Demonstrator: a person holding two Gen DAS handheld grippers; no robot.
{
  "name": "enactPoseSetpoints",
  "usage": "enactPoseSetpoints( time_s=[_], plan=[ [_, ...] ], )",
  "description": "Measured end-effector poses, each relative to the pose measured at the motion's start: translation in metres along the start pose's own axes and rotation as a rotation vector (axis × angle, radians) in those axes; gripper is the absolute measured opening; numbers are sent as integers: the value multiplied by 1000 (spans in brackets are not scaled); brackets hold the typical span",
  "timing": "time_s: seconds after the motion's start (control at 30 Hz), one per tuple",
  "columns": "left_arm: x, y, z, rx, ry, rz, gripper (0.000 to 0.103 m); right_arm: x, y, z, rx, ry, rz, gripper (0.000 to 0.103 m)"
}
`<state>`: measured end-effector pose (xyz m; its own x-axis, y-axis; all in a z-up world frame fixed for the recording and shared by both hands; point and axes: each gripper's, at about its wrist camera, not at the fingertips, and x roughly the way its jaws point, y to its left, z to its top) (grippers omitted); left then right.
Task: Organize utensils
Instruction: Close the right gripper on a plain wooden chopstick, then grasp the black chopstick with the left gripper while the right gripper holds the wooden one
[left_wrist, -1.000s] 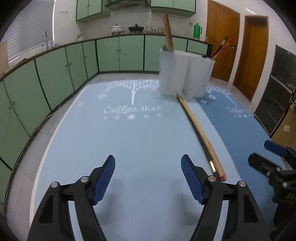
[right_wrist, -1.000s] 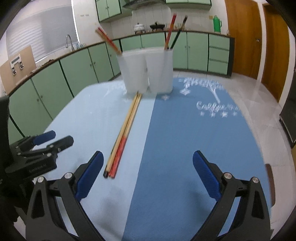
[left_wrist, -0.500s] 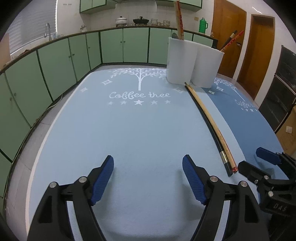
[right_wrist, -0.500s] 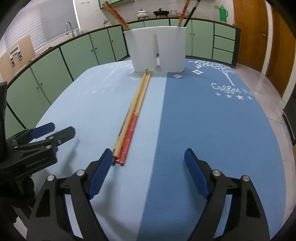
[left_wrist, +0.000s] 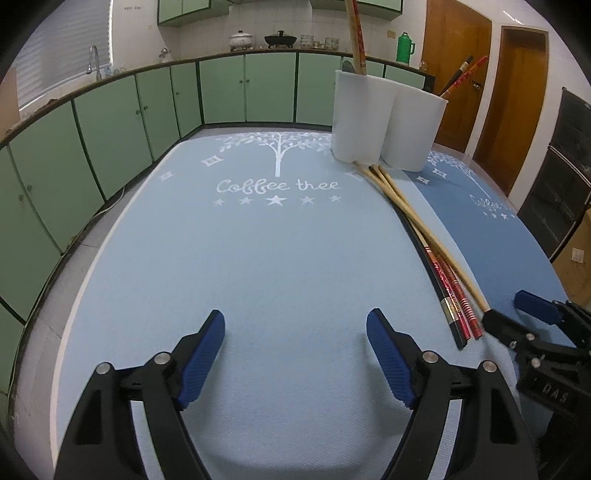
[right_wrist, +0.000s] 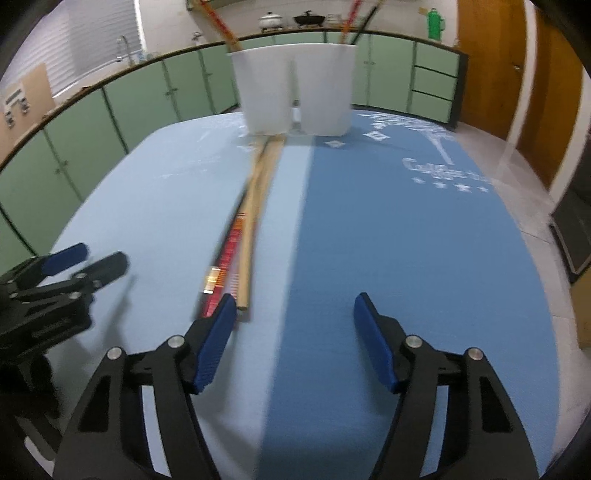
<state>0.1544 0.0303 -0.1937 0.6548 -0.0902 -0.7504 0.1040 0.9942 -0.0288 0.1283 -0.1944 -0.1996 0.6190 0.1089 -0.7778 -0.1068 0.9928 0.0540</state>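
Several long chopsticks (left_wrist: 436, 254), wooden, red and black, lie in a loose bundle on the seam between two blue mats, running away to two white holders (left_wrist: 360, 118). Each holder (right_wrist: 264, 92) has chopsticks standing in it. My right gripper (right_wrist: 295, 306) hangs low over the mat with its jaws closing. Its left fingertip sits at the near ends of the chopsticks (right_wrist: 251, 229), with the wooden one's end just inside the pad; nothing is pressed. My left gripper (left_wrist: 295, 325) stands wide open over bare light blue mat, left of the bundle, and holds nothing.
The light blue mat (left_wrist: 221, 258) and a darker blue mat (right_wrist: 406, 240) cover the table. Each gripper shows at the edge of the other's view: right gripper (left_wrist: 513, 312), left gripper (right_wrist: 88, 258). Green cabinets (left_wrist: 110, 122) ring the room, with wooden doors (left_wrist: 517, 92) at the back right.
The right gripper's jaws have narrowed and its left finger has come up against the near ends of the lying chopsticks. Both views tipped forward a little; the holders look nearer.
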Motion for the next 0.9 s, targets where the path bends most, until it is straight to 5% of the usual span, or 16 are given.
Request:
enactPoseSetpoints(
  time_s=[0.2,0.53,0.9],
  plan=[
    [0,0,-1,2,2,4,78,-6,-6,-3,17,-12,113,51],
    [1,0,-1,4,7,5,79,5,5,4,-22,17,205,6],
    [0,-11,-1,20,9,-12,79,-8,-1,-2,3,-12,198,6]
  ],
)
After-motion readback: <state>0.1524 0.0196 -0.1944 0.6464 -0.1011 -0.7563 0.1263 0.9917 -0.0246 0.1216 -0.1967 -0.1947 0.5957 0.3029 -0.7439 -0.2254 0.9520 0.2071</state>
